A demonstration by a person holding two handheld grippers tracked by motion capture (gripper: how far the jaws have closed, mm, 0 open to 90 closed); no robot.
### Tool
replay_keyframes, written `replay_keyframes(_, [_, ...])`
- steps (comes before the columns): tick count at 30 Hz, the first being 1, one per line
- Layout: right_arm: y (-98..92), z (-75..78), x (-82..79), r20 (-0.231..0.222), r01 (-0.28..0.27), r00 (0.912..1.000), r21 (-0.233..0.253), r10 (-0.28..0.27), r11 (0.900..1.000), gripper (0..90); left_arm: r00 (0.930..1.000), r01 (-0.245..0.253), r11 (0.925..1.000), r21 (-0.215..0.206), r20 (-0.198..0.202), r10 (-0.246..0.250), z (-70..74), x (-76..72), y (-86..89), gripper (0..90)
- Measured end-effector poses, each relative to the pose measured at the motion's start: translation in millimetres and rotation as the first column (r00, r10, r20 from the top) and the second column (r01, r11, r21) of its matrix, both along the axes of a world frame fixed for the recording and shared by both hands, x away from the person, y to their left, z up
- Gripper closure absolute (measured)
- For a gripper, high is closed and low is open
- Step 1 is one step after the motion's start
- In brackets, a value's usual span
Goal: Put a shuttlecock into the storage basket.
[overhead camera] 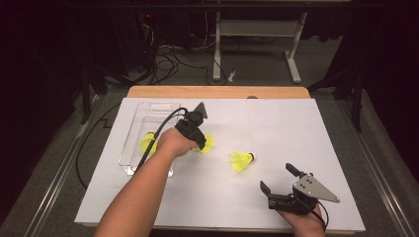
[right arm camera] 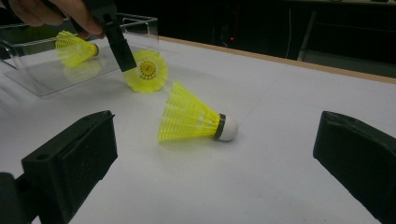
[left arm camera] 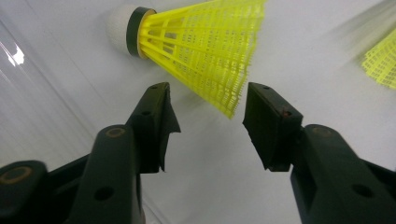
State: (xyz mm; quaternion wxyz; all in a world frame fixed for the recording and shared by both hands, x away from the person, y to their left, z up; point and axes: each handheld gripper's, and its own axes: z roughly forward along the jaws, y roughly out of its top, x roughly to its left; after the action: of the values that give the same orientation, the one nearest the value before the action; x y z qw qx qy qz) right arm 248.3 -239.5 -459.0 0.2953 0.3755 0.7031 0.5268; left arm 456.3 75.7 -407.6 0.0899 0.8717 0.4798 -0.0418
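Observation:
Three yellow shuttlecocks with white corks lie on the white table sheet. One shuttlecock (overhead camera: 146, 143) rests inside the clear tray (overhead camera: 129, 148). A second shuttlecock (overhead camera: 208, 143) lies just right of the tray, and my left gripper (overhead camera: 200, 140) points down at it. In the left gripper view that shuttlecock (left arm camera: 196, 42) lies on its side, and my left gripper (left arm camera: 208, 114) is open with the skirt's rim at its tips. The third shuttlecock (overhead camera: 241, 160) lies mid-table. My right gripper (overhead camera: 275, 177) is open and empty, with this shuttlecock (right arm camera: 194, 116) a little beyond it.
The tray (right arm camera: 28, 74) has low clear walls and its shuttlecock (right arm camera: 74, 49) lies near the far end. A cable (overhead camera: 158, 133) trails from the left gripper across the tray. White sheet (overhead camera: 306, 133) extends to the right; the wooden table edge (overhead camera: 217, 92) runs along the back.

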Motion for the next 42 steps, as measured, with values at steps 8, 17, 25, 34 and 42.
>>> replay_keyframes(8, [0.1,0.0,-0.2,0.000,-0.002,1.0000,-0.001,0.002,1.000,0.1,1.0000,-0.007,0.9999,0.008,-0.002,0.007,-4.3,-0.7,0.4,60.7])
replay_keyframes(17, [0.4,-0.1,-0.1,0.000,-0.006,1.0000,-0.001,0.006,1.000,0.1,0.9999,-0.007,0.9998,0.019,-0.009,0.008,-6.3,-1.7,-1.6,68.0])
replay_keyframes(25, [0.8,-0.1,-0.4,0.001,-0.011,0.9999,-0.003,0.011,1.000,0.1,0.9993,-0.037,0.9989,0.028,0.005,0.037,-6.2,-1.5,2.5,80.3])
replay_keyframes(34, [1.1,0.1,-0.6,0.002,-0.011,0.9999,-0.004,0.011,1.000,0.1,0.9979,-0.045,0.9987,0.022,0.048,0.044,-1.0,-3.1,9.5,89.2])
replay_keyframes(42, [1.4,-0.1,-0.5,0.001,-0.010,0.9999,-0.006,0.010,1.000,0.1,0.9983,-0.014,0.9999,-0.005,0.057,0.014,4.9,-7.7,12.3,89.7])
